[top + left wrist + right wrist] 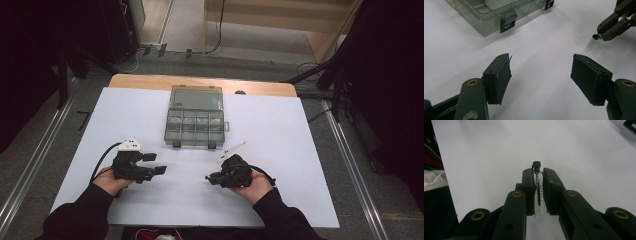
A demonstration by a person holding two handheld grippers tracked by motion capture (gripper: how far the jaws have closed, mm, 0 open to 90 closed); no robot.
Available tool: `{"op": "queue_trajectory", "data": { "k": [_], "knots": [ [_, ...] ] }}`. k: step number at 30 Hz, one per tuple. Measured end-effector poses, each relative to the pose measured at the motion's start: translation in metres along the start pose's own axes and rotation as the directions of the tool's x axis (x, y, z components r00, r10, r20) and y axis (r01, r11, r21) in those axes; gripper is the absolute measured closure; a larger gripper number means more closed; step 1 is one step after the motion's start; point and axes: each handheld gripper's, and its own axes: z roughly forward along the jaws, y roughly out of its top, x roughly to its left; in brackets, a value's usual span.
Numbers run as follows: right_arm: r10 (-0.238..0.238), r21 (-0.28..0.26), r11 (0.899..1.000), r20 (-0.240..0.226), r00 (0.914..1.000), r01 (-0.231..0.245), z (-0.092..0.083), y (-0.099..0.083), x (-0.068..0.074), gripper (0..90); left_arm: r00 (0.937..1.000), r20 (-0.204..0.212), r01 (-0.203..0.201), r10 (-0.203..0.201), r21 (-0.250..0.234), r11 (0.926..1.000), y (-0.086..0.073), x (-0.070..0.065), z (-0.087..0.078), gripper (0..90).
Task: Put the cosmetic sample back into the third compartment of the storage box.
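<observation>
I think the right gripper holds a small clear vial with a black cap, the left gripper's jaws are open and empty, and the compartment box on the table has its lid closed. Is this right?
Not quite: the compartment box has its lid open, folded back away from the person, as the high view shows. The rest holds: the right gripper holds the small clear vial with a black cap, and the left gripper's jaws are open and empty.

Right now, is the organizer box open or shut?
Open. The box has its lid swung back flat on the table's far side, baring its row of compartments.
</observation>
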Motion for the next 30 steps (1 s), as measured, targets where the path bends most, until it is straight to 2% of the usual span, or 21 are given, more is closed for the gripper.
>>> {"op": "queue_trajectory", "data": {
  "k": [15, 30],
  "knots": [
    [0.029, -0.063, 0.998, -0.018, 0.9994, -0.03, -0.01, 0.01, -0.009, 81.4, 1.0, 0.002, -0.002, 0.002, -0.003, 1.0, 0.0, 0.0, 0.0, 31.6],
    [0.038, -0.085, 0.996, -0.012, 0.9992, -0.038, -0.014, 0.021, -0.017, 81.4, 1.0, 0.002, -0.001, 0.001, -0.005, 1.0, 0.0, 0.0, 0.0, 31.6]
  ]
}}
